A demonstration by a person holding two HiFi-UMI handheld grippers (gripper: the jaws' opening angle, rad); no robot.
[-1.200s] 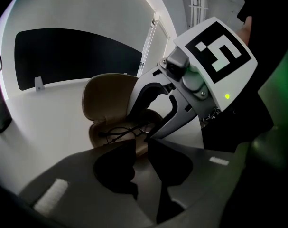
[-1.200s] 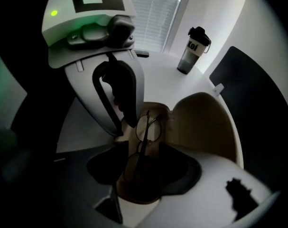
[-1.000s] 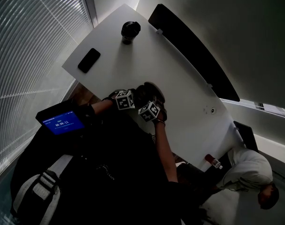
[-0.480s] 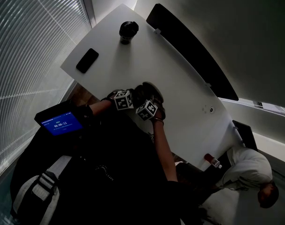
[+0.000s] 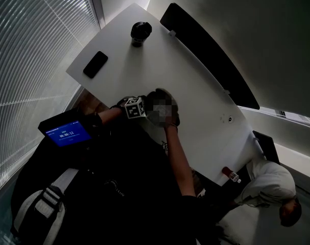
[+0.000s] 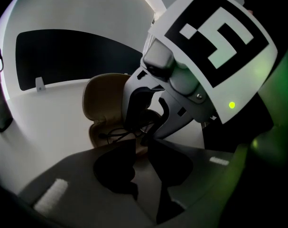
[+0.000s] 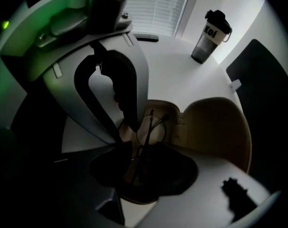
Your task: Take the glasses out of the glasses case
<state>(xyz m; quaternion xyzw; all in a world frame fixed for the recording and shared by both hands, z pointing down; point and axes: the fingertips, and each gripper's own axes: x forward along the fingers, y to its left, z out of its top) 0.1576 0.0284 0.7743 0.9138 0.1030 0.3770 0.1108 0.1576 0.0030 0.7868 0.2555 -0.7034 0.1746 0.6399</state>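
Observation:
The tan glasses case (image 5: pixel 163 93) lies open near the table's near edge, its lid (image 7: pixel 219 127) tipped back. Thin dark wire glasses (image 7: pixel 151 132) lie folded in its tray. My right gripper (image 7: pixel 136 167) points straight down into the tray. Its jaws are closing with the glasses between them, and the pads stand a little apart from the frame. My left gripper (image 6: pixel 143 163) comes in at a slant and is shut on the case's near rim (image 6: pixel 141 151). In the left gripper view the right gripper's fingers (image 6: pixel 141 108) hang over the glasses (image 6: pixel 117 135).
A black phone (image 5: pixel 95 64) and a dark tumbler (image 5: pixel 140 33) lie farther out on the white table (image 5: pixel 144 70). A long dark panel (image 5: pixel 211 60) runs along the far edge. A red-capped bottle (image 5: pixel 231 176) and a seated person (image 5: pixel 269 185) are at lower right.
Both grippers stay over the case. The right gripper's cube has tilted slightly.

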